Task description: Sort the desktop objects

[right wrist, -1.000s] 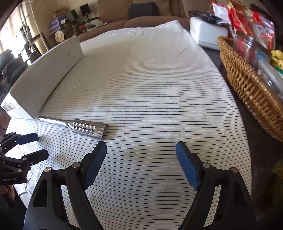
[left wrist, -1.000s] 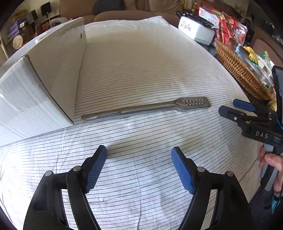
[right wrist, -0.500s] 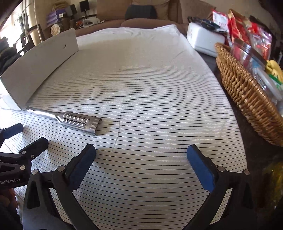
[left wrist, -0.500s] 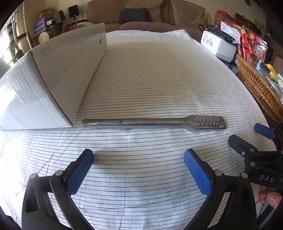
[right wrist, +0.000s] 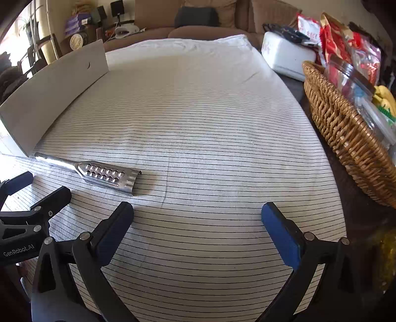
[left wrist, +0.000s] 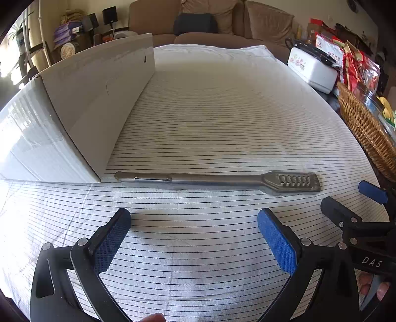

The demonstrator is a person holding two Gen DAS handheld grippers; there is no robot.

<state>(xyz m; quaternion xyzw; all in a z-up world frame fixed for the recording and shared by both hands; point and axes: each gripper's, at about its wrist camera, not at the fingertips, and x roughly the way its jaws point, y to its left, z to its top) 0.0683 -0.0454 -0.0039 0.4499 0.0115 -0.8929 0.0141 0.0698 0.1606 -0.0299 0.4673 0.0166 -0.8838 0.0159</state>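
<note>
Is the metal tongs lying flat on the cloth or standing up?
Lying flat. The metal tongs rest lengthwise on the striped cloth, untouched by either gripper.

Tongs [left wrist: 217, 179] flat on cloth [left wrist: 222, 119] at centre, box [left wrist: 81, 104] touching or just beside their 9 o'clock end, basket [left wrist: 366, 128] at 3 o'clock off the cloth, white case [left wrist: 311, 70] at 1 o'clock, sofa [left wrist: 210, 22] at 12 o'clock behind.

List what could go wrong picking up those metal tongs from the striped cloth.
1. The metal tongs lie flat on the striped cloth; the open left claw may pinch fabric with them.
2. The right claw sits close beside the left; they could collide.
3. The handle end nearly touches the cardboard box, leaving little room there.
</note>
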